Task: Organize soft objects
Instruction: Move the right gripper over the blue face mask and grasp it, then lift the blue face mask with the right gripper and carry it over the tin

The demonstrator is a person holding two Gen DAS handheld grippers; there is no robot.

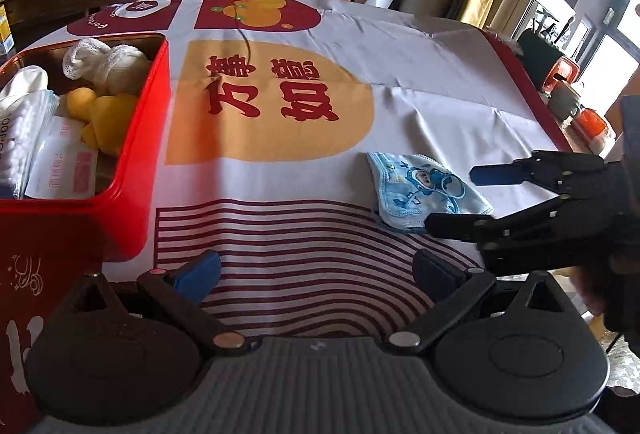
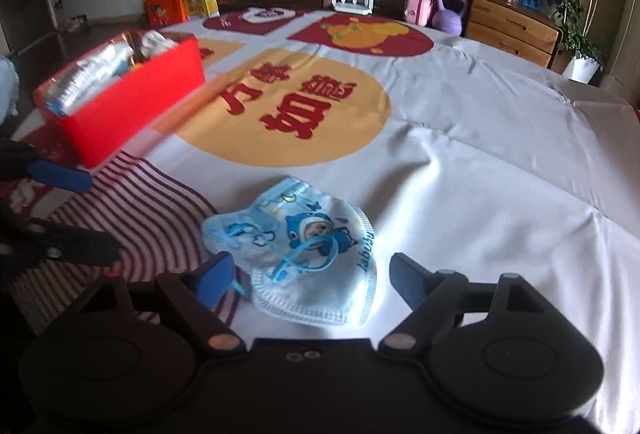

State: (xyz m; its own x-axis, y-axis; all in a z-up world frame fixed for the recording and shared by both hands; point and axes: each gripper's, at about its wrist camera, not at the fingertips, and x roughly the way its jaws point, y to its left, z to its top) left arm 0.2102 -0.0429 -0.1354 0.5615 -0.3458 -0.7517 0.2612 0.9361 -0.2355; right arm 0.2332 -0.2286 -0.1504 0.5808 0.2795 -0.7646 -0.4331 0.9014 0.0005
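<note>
A blue and white child's face mask [image 2: 312,254] with a cartoon print lies flat on the tablecloth; it also shows in the left wrist view [image 1: 424,190]. My right gripper [image 2: 312,278] is open, its fingers either side of the mask's near edge. In the left wrist view the right gripper [image 1: 452,198] reaches in from the right beside the mask. My left gripper [image 1: 316,270] is open and empty over the striped part of the cloth. A red box [image 1: 140,170] at the left holds a yellow plush toy [image 1: 104,114], a white soft toy [image 1: 104,62] and tissue packs [image 1: 60,158].
The printed tablecloth [image 1: 420,74] covers the whole table. The red box also shows in the right wrist view [image 2: 132,114], far left. A sideboard with a purple kettlebell [image 2: 450,12] stands beyond the table. Orange-lidded containers [image 1: 592,122] sit past the table's right edge.
</note>
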